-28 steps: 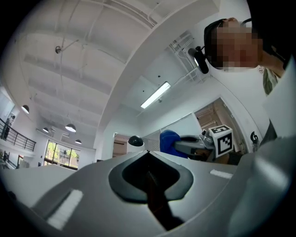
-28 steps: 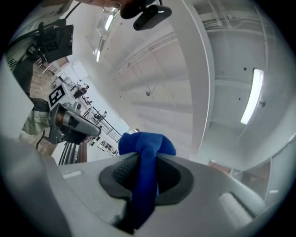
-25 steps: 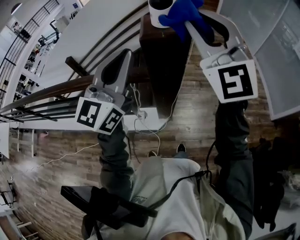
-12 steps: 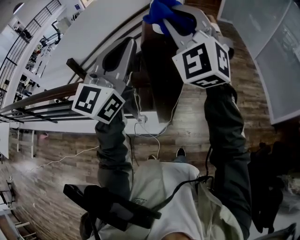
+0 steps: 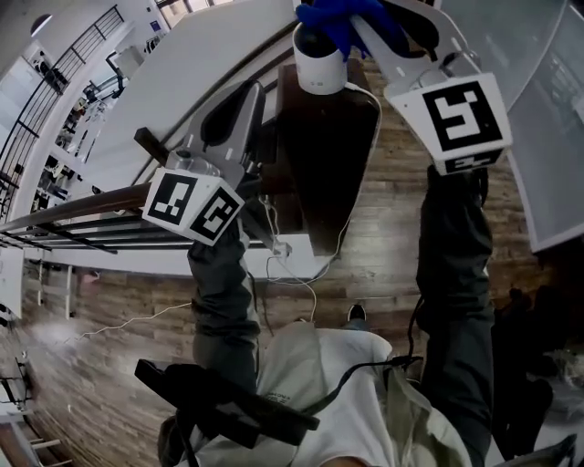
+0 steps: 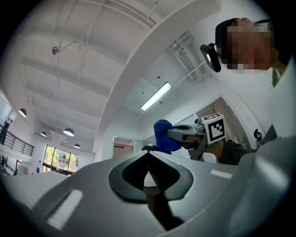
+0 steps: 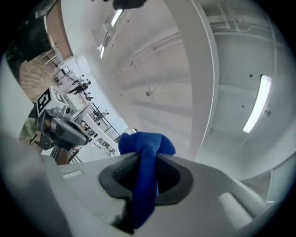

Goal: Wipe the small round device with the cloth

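In the head view the small round device [image 5: 319,62], white with a dark top, stands at the far end of a dark narrow table [image 5: 333,155]. My right gripper [image 5: 370,16] is shut on a blue cloth [image 5: 339,13], and the cloth lies over the device's top right. The right gripper view shows the cloth [image 7: 145,150] bunched between the jaws and hiding the device. My left gripper [image 5: 248,96] hangs left of the table, jaws together, with nothing seen in them. The left gripper view shows the cloth [image 6: 164,135] ahead, held by the right gripper [image 6: 173,135].
White cables [image 5: 292,264] trail over the wooden floor [image 5: 365,255] below the table. A long white counter and dark railing [image 5: 82,196] run along the left. Pale panels [image 5: 547,109] stand at the right. The person's legs and shoes [image 5: 351,315] are at the bottom.
The right gripper swung left across the device with the cloth, then came back right, so the device's white body shows again. The left gripper has hardly moved.
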A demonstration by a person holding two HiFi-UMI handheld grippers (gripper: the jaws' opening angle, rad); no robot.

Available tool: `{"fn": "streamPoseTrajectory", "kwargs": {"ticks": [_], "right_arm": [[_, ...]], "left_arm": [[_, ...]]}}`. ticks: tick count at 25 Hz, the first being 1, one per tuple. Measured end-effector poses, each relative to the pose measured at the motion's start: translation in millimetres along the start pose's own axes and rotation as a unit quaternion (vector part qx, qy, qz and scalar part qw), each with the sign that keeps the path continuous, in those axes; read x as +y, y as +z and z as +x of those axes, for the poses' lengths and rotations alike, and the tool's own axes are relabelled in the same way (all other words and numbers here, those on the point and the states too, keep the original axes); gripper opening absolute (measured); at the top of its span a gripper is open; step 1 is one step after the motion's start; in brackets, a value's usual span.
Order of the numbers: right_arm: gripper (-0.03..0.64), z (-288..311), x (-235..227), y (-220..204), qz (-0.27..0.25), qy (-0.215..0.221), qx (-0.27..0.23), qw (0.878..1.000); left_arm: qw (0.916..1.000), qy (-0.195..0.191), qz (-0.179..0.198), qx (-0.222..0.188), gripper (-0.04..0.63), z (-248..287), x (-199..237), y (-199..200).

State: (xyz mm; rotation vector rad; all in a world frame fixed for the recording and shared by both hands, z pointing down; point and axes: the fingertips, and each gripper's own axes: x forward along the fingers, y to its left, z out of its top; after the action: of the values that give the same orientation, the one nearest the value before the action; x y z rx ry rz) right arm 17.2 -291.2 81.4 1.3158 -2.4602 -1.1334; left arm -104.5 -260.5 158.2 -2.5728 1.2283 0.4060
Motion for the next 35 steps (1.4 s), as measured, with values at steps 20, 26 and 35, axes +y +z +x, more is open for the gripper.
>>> {"fn": "streamPoseTrajectory", "kwargs": {"ticks": [20,26,35], "right_arm": [[0.077,3.5,0.6,-66.4,0.044,0.023,0.034,0.998],[0.077,4.5,26.9,-48.9,0.018,0.043,0.031,0.998],[0.077,-5.1,32.7,-46.7,-0.106,0.061,0.083,0.989]], "left_arm": [[1.0000,0.007,0.001,0.003,0.005,8.5,1.9,-2.2],[0.9999,0.008,-0.004,0.006,0.005,1.5,0.0,-5.7],[0.9999,0.000,-0.009,0.013,0.005,-2.3,-2.0,-13.2]]}}
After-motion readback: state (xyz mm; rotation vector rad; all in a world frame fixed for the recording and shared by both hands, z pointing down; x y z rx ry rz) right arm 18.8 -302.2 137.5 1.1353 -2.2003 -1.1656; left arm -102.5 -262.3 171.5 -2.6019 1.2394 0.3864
